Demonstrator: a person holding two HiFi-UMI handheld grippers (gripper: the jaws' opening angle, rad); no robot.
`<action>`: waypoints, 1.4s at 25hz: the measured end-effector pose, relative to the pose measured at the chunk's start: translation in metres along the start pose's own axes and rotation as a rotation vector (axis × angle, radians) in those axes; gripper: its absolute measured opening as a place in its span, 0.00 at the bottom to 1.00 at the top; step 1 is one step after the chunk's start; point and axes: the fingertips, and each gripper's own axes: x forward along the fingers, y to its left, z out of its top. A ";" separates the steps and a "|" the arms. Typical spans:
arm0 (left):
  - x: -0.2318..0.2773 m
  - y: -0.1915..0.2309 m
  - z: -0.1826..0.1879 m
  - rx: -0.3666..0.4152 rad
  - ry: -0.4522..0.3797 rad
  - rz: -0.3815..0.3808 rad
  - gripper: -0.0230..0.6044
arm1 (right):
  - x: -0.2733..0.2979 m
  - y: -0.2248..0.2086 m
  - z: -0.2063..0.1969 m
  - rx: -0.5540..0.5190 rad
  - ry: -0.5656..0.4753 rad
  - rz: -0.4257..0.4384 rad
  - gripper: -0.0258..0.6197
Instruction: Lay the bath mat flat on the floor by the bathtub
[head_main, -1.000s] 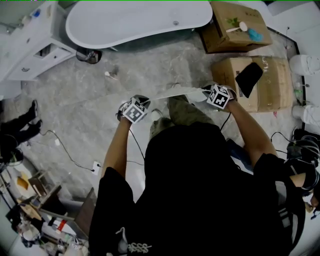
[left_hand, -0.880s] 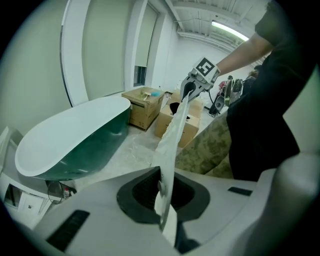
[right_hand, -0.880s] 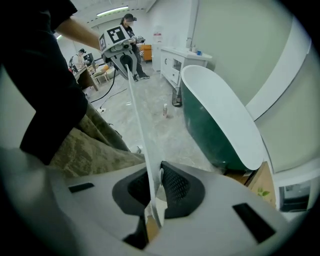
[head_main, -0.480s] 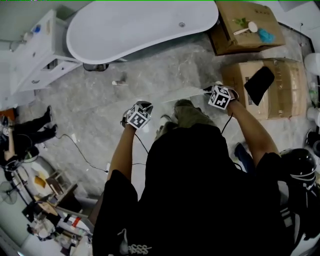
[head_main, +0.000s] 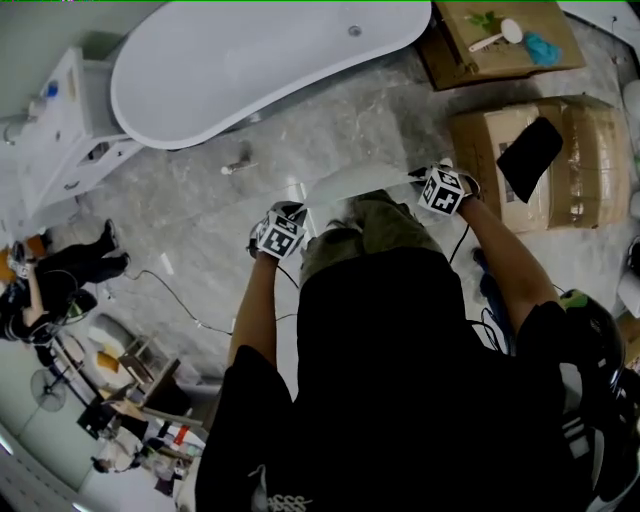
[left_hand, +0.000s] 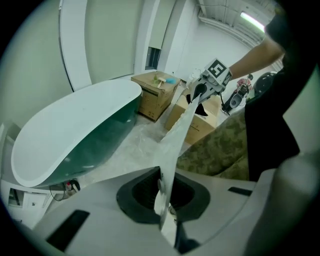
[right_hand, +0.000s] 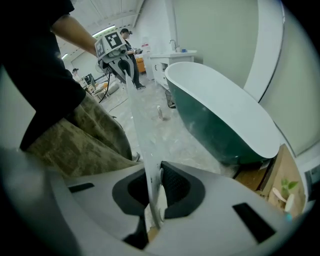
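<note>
While my left gripper (head_main: 292, 210) and right gripper (head_main: 415, 178) each clamp the mat (head_main: 355, 181), it spans taut mid-frame. I should lower both evenly beside the tub (head_main: 250, 60), upper left.

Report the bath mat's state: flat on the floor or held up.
Held up, not laid. The bath mat hangs stretched between the left gripper and right gripper, both clamped on its edge, above the floor.

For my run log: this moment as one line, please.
left gripper: shut on thin white bath mat | right gripper: same | mat: stretched between both
</note>
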 end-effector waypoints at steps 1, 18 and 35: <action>0.008 0.002 0.003 0.008 0.014 0.003 0.08 | 0.005 -0.007 -0.004 0.001 0.001 0.003 0.08; 0.222 0.086 -0.092 0.082 0.121 0.003 0.08 | 0.236 -0.063 -0.058 0.060 0.040 -0.069 0.08; 0.364 0.123 -0.186 0.095 0.130 -0.055 0.08 | 0.403 -0.045 -0.107 0.065 0.111 -0.120 0.08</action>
